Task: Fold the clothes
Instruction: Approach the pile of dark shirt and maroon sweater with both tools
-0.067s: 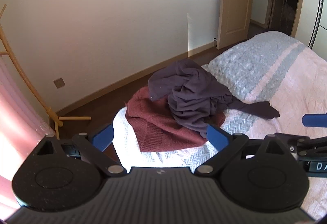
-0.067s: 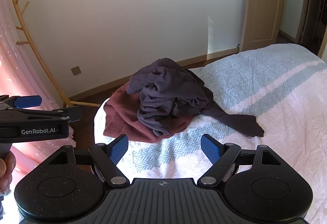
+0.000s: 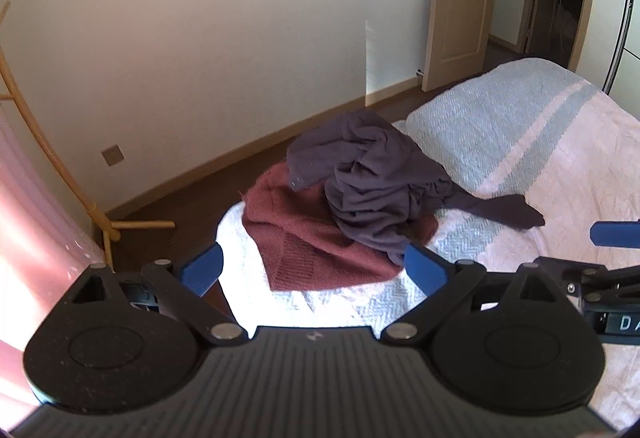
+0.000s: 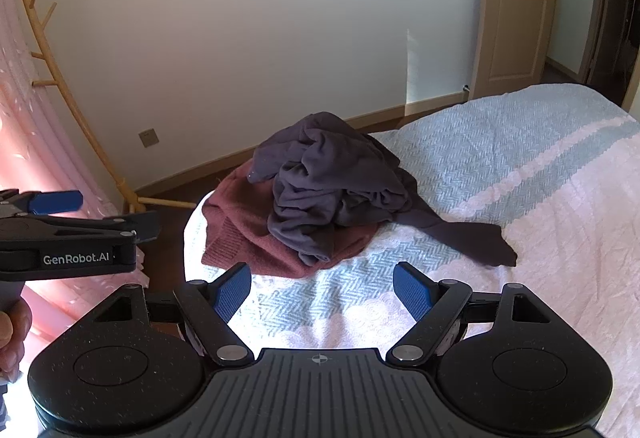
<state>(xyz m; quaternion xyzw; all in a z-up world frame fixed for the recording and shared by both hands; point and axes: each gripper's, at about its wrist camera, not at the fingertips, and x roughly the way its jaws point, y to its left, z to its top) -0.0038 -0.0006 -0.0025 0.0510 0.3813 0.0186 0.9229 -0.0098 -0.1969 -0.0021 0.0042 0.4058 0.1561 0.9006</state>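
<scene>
I hold my left gripper [image 3: 312,270] level in front of me, its blue-padded fingers [image 3: 202,270] spread wide with nothing between them. My right gripper [image 4: 322,290] sits beside it, just as level, its blue fingers [image 4: 232,292] also parted and empty. Seen from the right wrist camera, my left hand [image 4: 12,338] wraps the left gripper's handle at the frame's edge.
</scene>
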